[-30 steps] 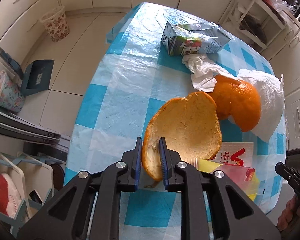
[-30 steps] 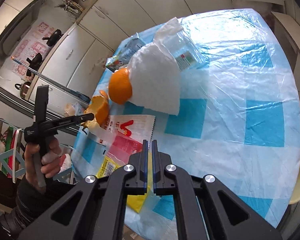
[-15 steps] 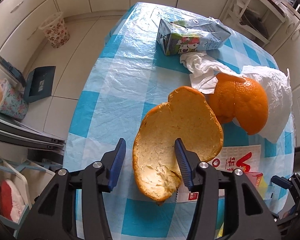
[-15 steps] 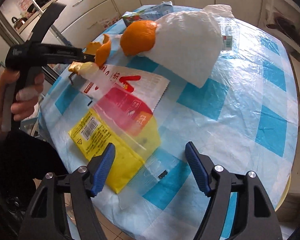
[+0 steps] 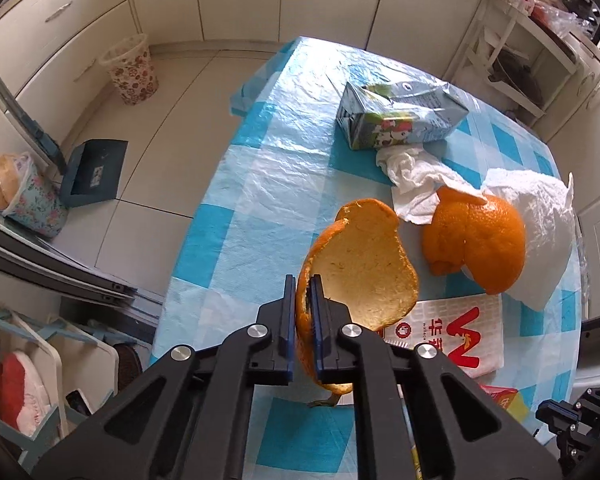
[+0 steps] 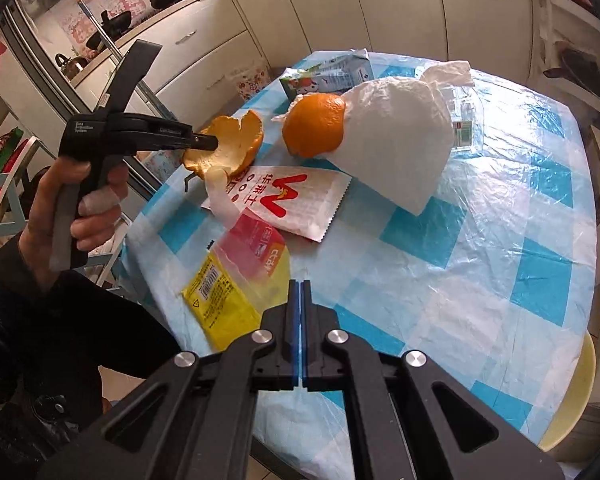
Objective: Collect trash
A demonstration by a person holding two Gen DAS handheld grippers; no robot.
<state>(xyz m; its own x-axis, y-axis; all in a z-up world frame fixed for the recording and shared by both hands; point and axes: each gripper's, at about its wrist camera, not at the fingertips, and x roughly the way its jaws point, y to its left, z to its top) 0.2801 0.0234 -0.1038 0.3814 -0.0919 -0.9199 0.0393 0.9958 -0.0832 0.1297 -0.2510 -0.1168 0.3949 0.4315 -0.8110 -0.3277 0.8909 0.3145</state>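
Note:
My left gripper [image 5: 303, 284] is shut on the edge of a large orange peel [image 5: 364, 276] and holds it just above the blue checked table [image 5: 260, 184]; the peel also shows in the right wrist view [image 6: 232, 148]. My right gripper [image 6: 300, 292] is shut with nothing between its fingers, over the table near a yellow and red wrapper [image 6: 236, 276]. A second orange peel [image 5: 476, 240] lies on a white tissue [image 5: 540, 224]. A milk carton [image 5: 396, 120] lies at the far side. A white paper bag with a red V [image 6: 284, 200] lies beside the held peel.
A patterned waste basket [image 5: 132, 68] stands on the floor at the far left by the cabinets. A blue dustpan [image 5: 92, 172] lies on the floor. A rack with shoes [image 5: 20, 368] is at lower left. A yellow stool [image 6: 572, 400] is at the table's right edge.
My left gripper was open around the peel half a second ago and has now shut on its edge. My right gripper was wide open over the wrapper and has shut empty.

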